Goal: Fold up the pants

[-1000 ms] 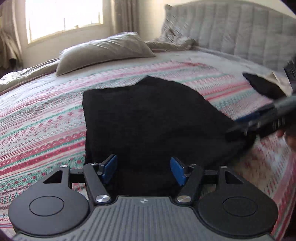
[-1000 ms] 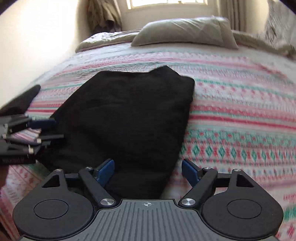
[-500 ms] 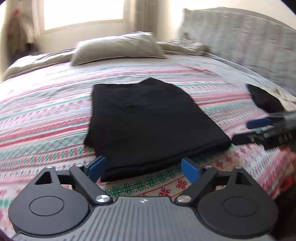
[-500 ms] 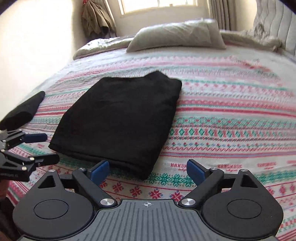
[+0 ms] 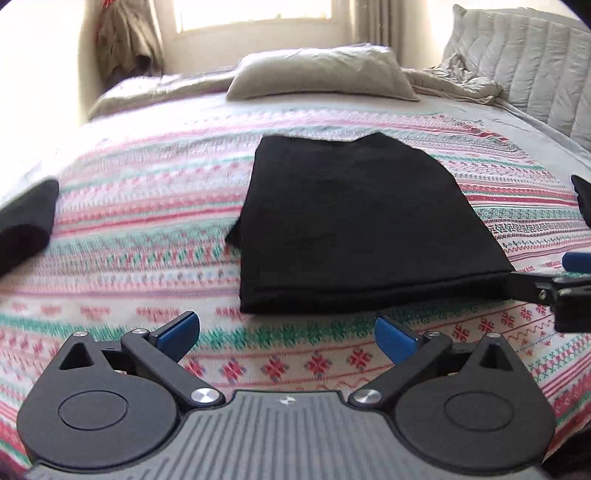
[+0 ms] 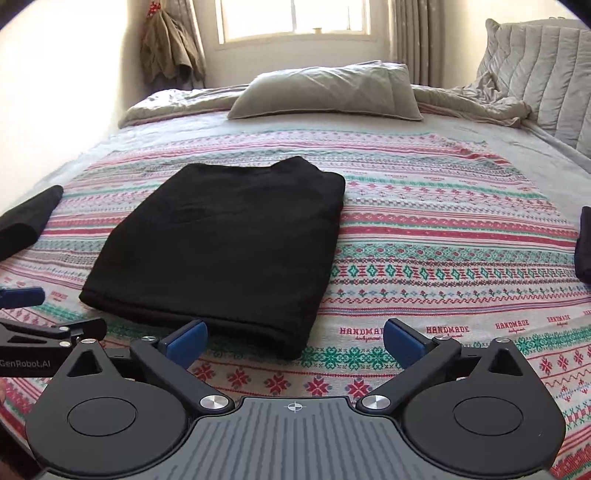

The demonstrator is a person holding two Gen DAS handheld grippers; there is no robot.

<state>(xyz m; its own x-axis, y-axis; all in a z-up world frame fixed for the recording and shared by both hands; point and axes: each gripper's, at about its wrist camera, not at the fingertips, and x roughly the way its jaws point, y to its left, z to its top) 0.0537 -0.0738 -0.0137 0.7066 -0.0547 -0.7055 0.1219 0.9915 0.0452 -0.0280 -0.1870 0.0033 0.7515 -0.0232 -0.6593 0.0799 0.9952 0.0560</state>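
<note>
The black pants lie folded into a flat rectangle on the patterned bedspread; they also show in the right wrist view. My left gripper is open and empty, just short of the fold's near edge. My right gripper is open and empty, near the fold's front right corner. The right gripper's fingers show at the right edge of the left wrist view, beside the pants' corner. The left gripper's fingers show at the left edge of the right wrist view.
A grey pillow and a rumpled grey blanket lie at the head of the bed. Dark folded cloth lies at the bed's left edge and right edge. A padded headboard stands at the right. A window is behind.
Both grippers have pulled back and away from the pants, which now lie farther off and fully in view. The jaws have opened wider. The pants have stayed flat.
</note>
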